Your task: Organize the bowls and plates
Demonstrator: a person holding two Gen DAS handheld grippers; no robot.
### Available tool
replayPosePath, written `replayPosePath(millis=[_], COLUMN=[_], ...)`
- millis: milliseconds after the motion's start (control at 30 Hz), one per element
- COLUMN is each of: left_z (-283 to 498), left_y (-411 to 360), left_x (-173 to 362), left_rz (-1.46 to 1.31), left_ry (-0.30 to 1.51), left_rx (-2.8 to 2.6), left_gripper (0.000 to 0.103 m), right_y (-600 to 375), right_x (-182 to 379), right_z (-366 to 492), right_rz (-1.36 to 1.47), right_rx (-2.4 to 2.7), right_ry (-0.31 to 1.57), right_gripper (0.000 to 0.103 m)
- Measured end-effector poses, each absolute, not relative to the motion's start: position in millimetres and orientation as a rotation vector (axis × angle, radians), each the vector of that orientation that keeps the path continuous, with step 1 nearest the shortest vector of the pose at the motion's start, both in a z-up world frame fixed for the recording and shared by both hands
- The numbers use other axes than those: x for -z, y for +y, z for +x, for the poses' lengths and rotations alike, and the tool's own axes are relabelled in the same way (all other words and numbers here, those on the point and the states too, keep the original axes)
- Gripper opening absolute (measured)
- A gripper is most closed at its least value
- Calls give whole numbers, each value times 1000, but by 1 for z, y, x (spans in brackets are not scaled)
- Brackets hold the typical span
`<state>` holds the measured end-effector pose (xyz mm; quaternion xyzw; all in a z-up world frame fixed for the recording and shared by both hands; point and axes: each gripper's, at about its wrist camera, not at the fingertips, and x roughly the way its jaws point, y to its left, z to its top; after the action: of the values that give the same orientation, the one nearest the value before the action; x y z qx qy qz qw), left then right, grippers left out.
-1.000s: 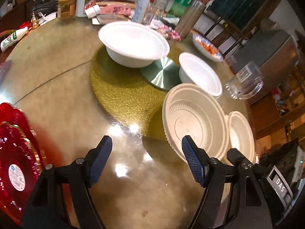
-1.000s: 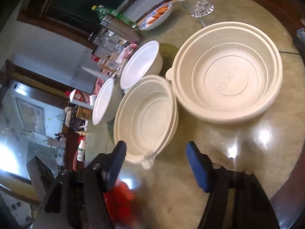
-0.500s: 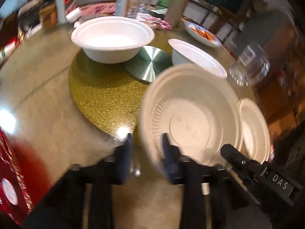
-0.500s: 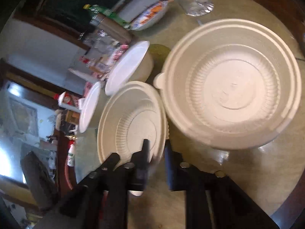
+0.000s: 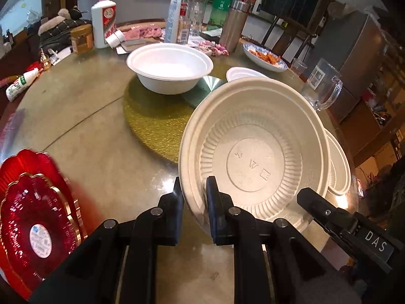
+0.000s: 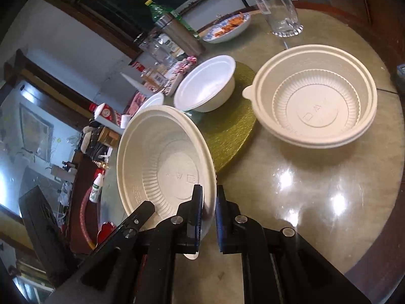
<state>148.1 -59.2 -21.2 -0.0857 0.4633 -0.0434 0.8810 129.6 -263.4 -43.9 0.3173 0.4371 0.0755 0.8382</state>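
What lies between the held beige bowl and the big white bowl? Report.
Left wrist view: gold glitter mat and a silver disc, between beige bowl and white bowl.

we read "das" in pale capitals on the black body of the right hand-held gripper (image 5: 374, 238), which shows just right of the left hand-held gripper (image 5: 194, 192) in the left wrist view. embossed marks sit on the floor of the beige bowl (image 5: 253, 167) clamped in the left one's jaws: something like "w" beside a small square, the rest unclear. far ahead, the white bottle (image 5: 103, 20) with a red cap has a red label and the green bottle (image 5: 224, 1) a printed one, both too small for us to read.
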Motion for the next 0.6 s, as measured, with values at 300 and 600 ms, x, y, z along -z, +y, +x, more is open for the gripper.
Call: replayPosePath(millis=[300, 600], left_z=[110, 87], left_y=[-40, -16], left_x=[11, 7], left_rz=[-178, -201], left_ry=[913, 893], left_rx=[62, 37], left_gripper=[15, 16], right_y=[-239, -215], right_x=[31, 22], right_z=[95, 81], right_rz=[620, 577], right_rx=[-195, -231], right_ry=[894, 889], right_gripper=[10, 10])
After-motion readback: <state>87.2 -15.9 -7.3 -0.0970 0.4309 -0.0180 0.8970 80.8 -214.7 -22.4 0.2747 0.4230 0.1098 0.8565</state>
